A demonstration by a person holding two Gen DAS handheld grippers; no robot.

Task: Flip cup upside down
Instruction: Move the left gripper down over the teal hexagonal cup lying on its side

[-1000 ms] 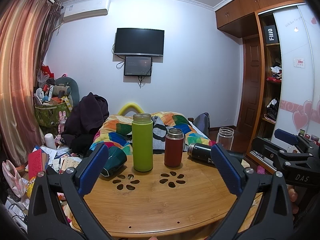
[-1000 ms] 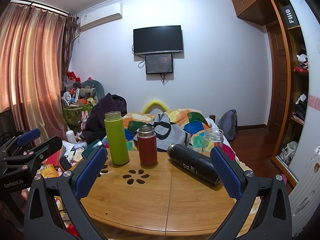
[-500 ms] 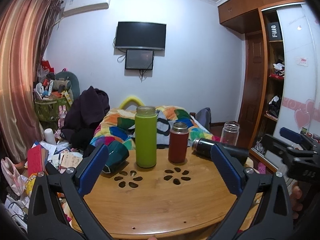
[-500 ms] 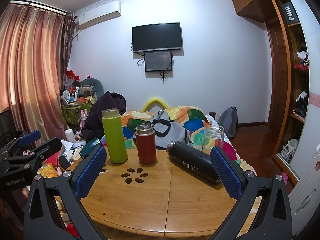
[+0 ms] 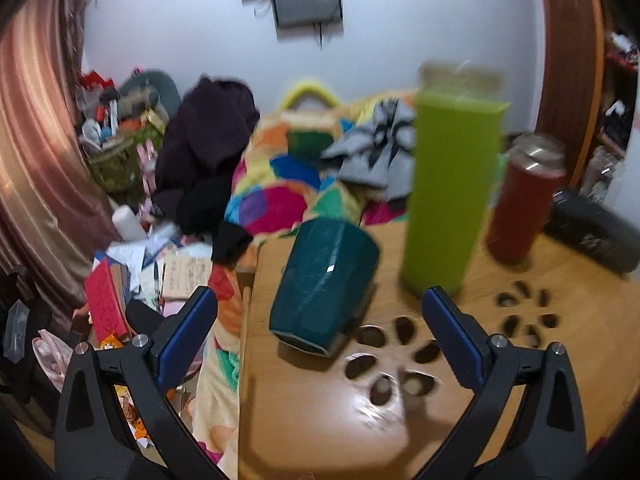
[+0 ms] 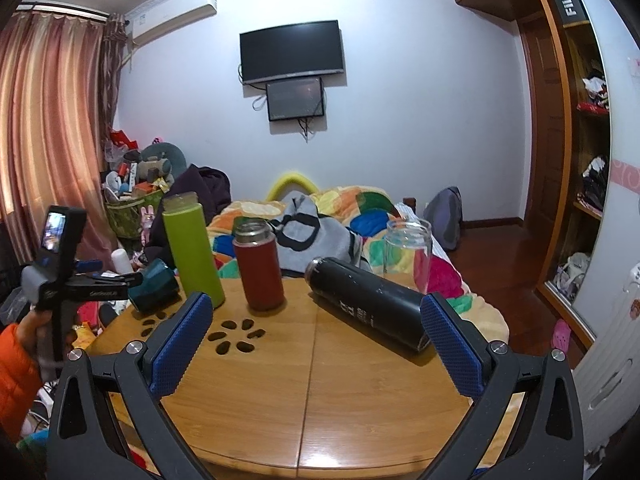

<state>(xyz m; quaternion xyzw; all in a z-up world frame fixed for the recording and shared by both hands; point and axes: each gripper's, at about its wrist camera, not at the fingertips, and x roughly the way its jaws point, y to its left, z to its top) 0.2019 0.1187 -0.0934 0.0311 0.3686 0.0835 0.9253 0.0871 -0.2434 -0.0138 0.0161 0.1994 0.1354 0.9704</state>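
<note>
A dark teal cup (image 5: 322,284) lies on its side near the left edge of the round wooden table (image 5: 320,408), its mouth toward me. My left gripper (image 5: 320,336) is open, its blue pads (image 5: 188,336) on either side of the cup and a little short of it. In the right wrist view the cup (image 6: 154,285) shows at the table's far left, with the left gripper (image 6: 108,278) beside it. My right gripper (image 6: 316,344) is open and empty above the table's front, away from the cup.
A tall green bottle (image 6: 193,250) and a red flask (image 6: 258,264) stand just right of the cup. A black flask (image 6: 368,306) lies on its side and a glass jar (image 6: 408,252) stands at the back right. A cluttered floor (image 5: 152,264) lies left of the table.
My left gripper has moved fast to the left and closer to the teal cup, which now lies between its open pads. The right gripper has hardly moved.
</note>
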